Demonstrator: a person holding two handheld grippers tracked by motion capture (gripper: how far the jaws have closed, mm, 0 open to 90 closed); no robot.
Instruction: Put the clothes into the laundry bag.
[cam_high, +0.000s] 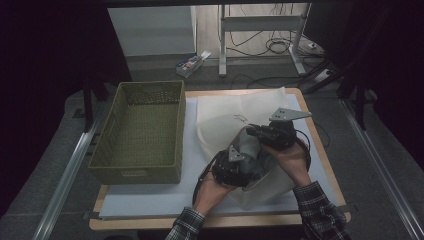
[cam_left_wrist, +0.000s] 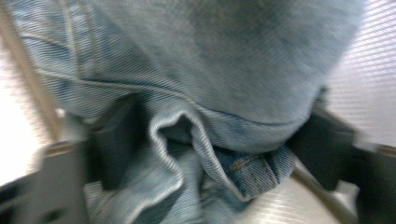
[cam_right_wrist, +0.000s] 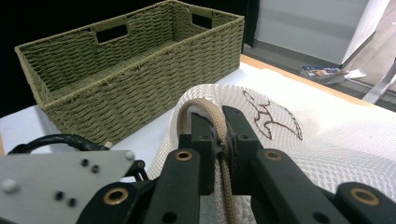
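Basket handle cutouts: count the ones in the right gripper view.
2, both in the green woven basket: one in its near long wall, one in the far end wall. Others may be hidden on walls facing away.

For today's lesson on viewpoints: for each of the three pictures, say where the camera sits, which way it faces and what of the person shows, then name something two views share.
High view: above the person's side, facing forward and down on the table; both forearms, left gripper and right gripper show.
Left gripper view: on the left gripper, facing denim bunched between its blurred jaws.
Right gripper view: on the right gripper, facing the basket; its jaws pinch the mesh bag edge.
Shared: basket and bag appear in the high and right gripper views.
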